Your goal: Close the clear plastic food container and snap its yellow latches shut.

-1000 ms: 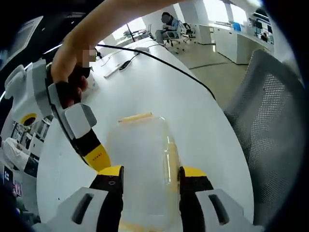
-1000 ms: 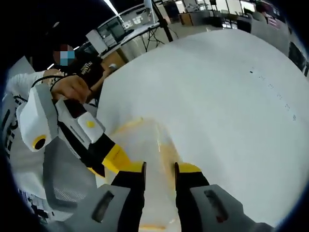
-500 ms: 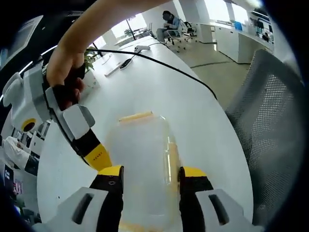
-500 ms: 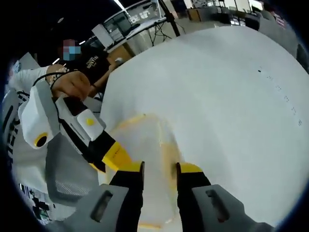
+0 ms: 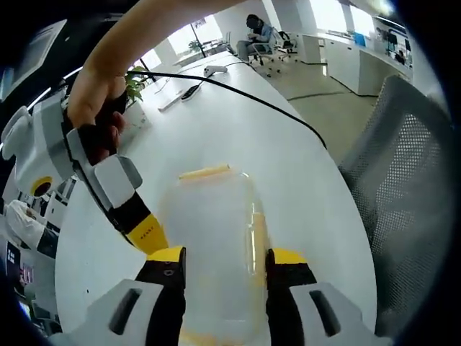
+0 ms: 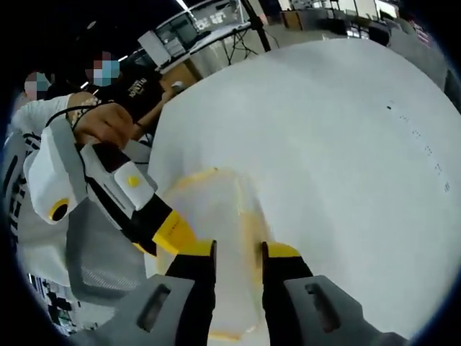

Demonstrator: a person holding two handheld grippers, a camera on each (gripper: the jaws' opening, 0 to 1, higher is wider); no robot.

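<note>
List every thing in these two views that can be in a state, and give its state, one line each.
clear plastic food container: lid down, resting on the white table.
yellow latches: far one lies flat against the end; whether snapped, cannot tell.
left gripper: jaws apart, straddling the container.
right gripper: jaws apart, over the container's edge.
black cable: lying loose across the table.
mesh chair: unoccupied, beside the table.

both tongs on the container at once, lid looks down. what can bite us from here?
1. The clear container sits loose on the smooth white table; pushed from both sides by the left tongs and right tongs, it could skid or twist rather than latch.
2. The yellow latches look pale and blurred through the plastic, so a half-snapped one is easy to miss.
3. The black cable lies beyond the container; a slide that way could snag it.
</note>
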